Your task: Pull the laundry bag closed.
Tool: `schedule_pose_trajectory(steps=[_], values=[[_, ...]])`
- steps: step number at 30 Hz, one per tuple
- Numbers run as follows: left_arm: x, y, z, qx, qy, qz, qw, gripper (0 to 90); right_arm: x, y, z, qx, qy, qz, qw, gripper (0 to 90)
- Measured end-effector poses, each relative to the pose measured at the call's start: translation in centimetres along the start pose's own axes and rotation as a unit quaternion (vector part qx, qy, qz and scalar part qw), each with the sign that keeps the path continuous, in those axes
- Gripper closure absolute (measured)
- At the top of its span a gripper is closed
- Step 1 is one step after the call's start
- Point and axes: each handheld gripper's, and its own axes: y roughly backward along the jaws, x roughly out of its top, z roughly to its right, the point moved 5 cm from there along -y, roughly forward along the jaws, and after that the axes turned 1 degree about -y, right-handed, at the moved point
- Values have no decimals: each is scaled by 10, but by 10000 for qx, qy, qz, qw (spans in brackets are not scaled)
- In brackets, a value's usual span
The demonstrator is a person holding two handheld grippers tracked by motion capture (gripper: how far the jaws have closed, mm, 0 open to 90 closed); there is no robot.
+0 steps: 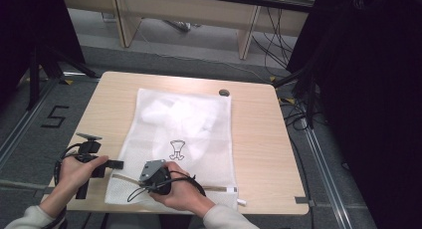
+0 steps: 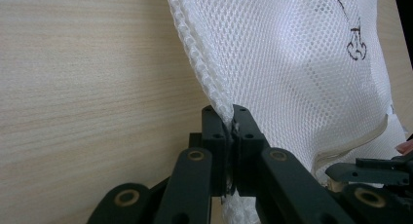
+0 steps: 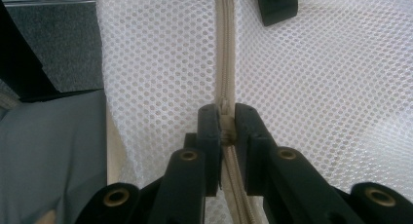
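Wooden surface [image 1: 259, 139] carries a mesh bag [image 1: 189, 134] at centre; left gripper [image 2: 229, 118] pinches its edge, right gripper [image 3: 225, 124] pinches the zipper [image 3: 224, 48], seemingly mid-travel.

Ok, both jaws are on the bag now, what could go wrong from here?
1. The left gripper pinches only the thin seam edge of the mesh laundry bag; a hard pull could slip it free or strain the mesh.
2. The right gripper closes on the beige zipper; it may have caught tape rather than the slider, which I cannot tell, so it could jam or slide off.
3. The bag's near edge overhangs the table, so it may drag off.
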Motion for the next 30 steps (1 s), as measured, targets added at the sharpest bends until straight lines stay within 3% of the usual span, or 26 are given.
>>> schedule_pose_trajectory(steps=[2, 30], values=[[0, 0, -1, 18, 24, 25, 10000, 858, -2, 0, -1, 16, -78, -31, 10000, 825], [0, 0, -3, 50, -26, -26, 10000, 858, -11, 6, 2, 5, -38, -146, 9999, 825]])
